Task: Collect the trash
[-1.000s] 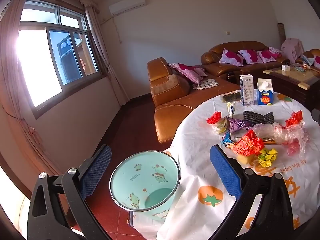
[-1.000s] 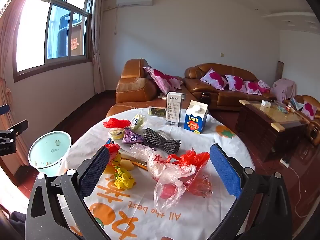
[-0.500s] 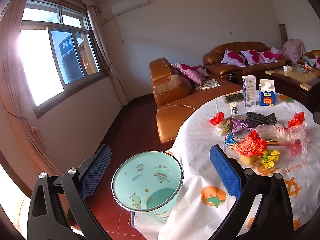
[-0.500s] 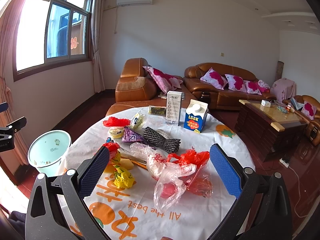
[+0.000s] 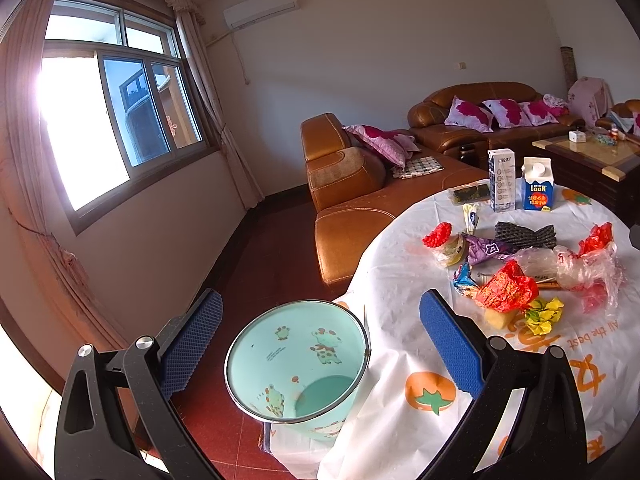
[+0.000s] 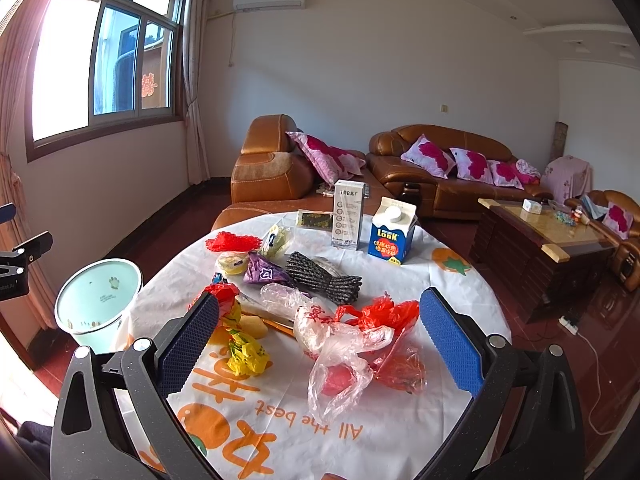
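- My left gripper (image 5: 320, 344) is held out over the floor beside the table, tipped downward, its blue pads spread wide with nothing between them.
- Framed in that gap from the left wrist view is the mint-green bin (image 5: 298, 364), standing on the red floor tiles right against the hanging edge of the white tablecloth (image 5: 400, 280). I see only its bare bottom inside.
- My right gripper (image 6: 320, 344) hovers above the near side of the round table, aimed across it toward the sofas; its jaws are also fully apart and grip nothing.
- Between its fingers from the right wrist view lie the clear plastic bags (image 6: 340, 344), tangled with a red plastic bag (image 6: 384, 316).
- Just beside the left finger sits a crumpled yellow wrapper (image 6: 246, 350), and touching it further back, a red foil wrapper (image 6: 222, 292).
- Further across the cloth: a purple wrapper (image 6: 264, 272), a black mesh bundle (image 6: 324, 276), and a red net piece (image 6: 232, 242) near the far left edge.
- At the far side stand a tall white carton (image 6: 348, 214) and a blue milk carton (image 6: 392, 230), both upright, just beside each other.
- From the right wrist view the bin shows low at left, off the table's edge, with part of my left gripper's frame just beyond it at the picture's border.
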Available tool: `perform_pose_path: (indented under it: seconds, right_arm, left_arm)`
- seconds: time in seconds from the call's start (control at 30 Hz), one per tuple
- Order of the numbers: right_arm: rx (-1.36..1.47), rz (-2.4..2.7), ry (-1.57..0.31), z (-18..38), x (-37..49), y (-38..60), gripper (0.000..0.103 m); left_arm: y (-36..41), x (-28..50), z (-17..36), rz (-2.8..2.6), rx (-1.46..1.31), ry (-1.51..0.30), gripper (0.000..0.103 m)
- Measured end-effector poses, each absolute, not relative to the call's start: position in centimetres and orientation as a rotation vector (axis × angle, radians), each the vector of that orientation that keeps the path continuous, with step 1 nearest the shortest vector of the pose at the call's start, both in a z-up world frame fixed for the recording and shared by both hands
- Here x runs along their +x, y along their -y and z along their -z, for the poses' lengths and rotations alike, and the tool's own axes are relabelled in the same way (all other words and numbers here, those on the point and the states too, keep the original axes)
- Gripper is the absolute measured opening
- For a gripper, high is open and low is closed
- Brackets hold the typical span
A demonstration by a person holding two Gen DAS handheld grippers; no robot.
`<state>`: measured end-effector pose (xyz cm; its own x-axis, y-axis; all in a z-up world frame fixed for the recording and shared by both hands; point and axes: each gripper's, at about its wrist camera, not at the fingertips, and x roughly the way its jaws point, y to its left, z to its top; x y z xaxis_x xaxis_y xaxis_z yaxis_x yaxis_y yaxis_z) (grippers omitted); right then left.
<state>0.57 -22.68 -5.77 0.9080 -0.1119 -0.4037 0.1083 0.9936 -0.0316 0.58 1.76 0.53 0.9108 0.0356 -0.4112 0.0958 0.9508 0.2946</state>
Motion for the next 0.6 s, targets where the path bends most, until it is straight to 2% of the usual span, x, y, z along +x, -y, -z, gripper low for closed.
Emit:
perform_pose_path:
  seconds: [0.6]
  right_arm:
    - [-0.011, 0.116, -0.426, 6.8, 0.6, 22.5, 0.098]
  left_arm:
    - [-1.9, 0.7, -0.4, 0.031, 0.316, -0.427, 0.097]
